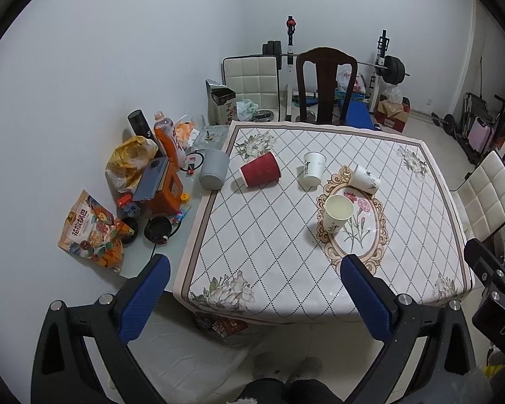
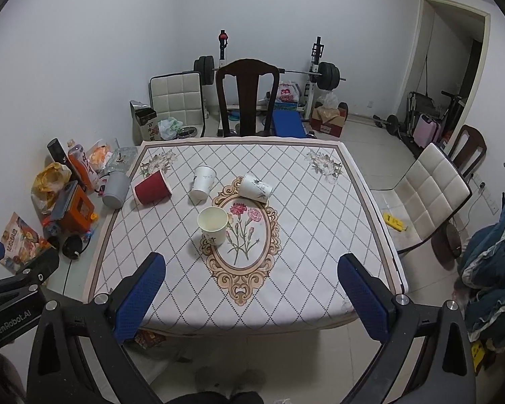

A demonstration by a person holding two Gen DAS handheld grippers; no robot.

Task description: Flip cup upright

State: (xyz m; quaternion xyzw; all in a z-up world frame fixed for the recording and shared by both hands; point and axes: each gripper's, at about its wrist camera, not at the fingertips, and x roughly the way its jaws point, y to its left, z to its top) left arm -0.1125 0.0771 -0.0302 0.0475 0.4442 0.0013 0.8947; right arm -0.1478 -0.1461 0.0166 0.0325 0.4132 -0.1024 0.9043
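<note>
On the table [image 2: 353, 222] a red cup [image 2: 152, 187] and one white cup [image 2: 255, 187] lay tipped over, needing righting, well ahead of the left gripper [image 1: 256, 298] and right gripper [image 2: 252, 298], both spread wide, empty, apparently ready to approach

Your tabletop [image 2: 286, 303] wears a quilted diamond-pattern cloth with a floral oval at its middle. Along its left edge you see a grey canister [image 1: 214, 169], an orange bottle [image 1: 166, 136], a yellow bag [image 1: 131, 158] and a snack packet [image 1: 92, 232] crowded against the wall. Behind the far edge stands a dark wooden chair [image 2: 247, 96], with a barbell rack [image 2: 314, 74] beyond it. A white padded chair [image 2: 427, 195] sits at your right.
</note>
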